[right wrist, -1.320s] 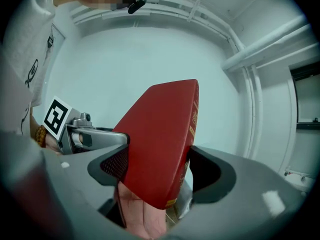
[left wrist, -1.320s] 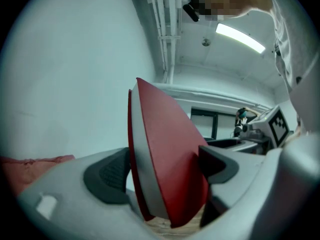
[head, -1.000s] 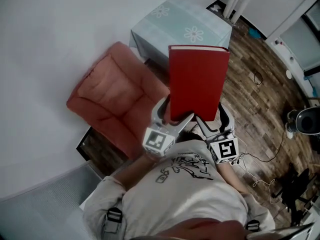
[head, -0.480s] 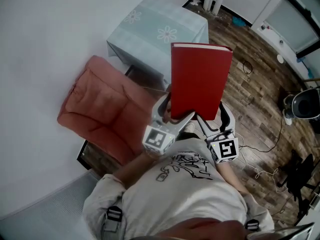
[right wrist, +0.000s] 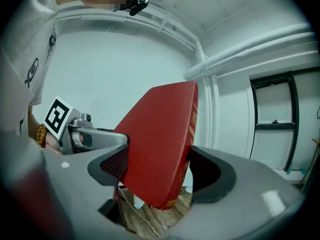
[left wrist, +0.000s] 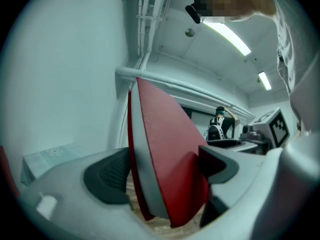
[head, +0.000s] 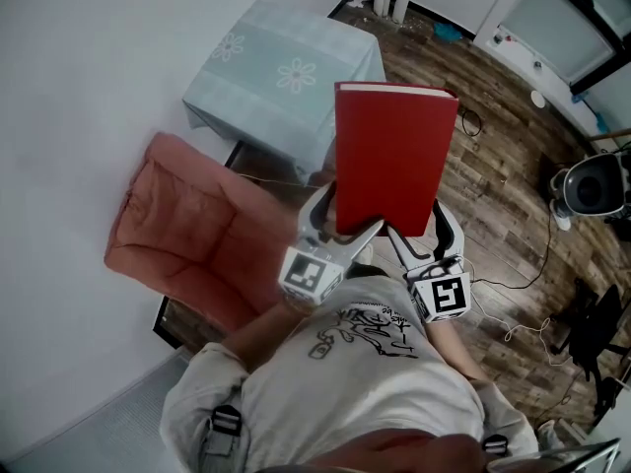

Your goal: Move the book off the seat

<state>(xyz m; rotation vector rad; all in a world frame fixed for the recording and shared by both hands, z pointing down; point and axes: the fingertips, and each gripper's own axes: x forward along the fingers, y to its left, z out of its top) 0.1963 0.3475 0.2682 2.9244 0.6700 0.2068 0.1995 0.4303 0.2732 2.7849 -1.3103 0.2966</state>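
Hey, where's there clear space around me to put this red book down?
The table top is bare all over, between the wall and the armchair. The armchair seat is bare too, but the book belongs off it. The wood floor right of the book is partly open; further right, cables and gear crowd it.

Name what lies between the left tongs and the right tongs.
The red book, upright, its bottom edge clamped by the left tongs and the right tongs; the head view shows this.
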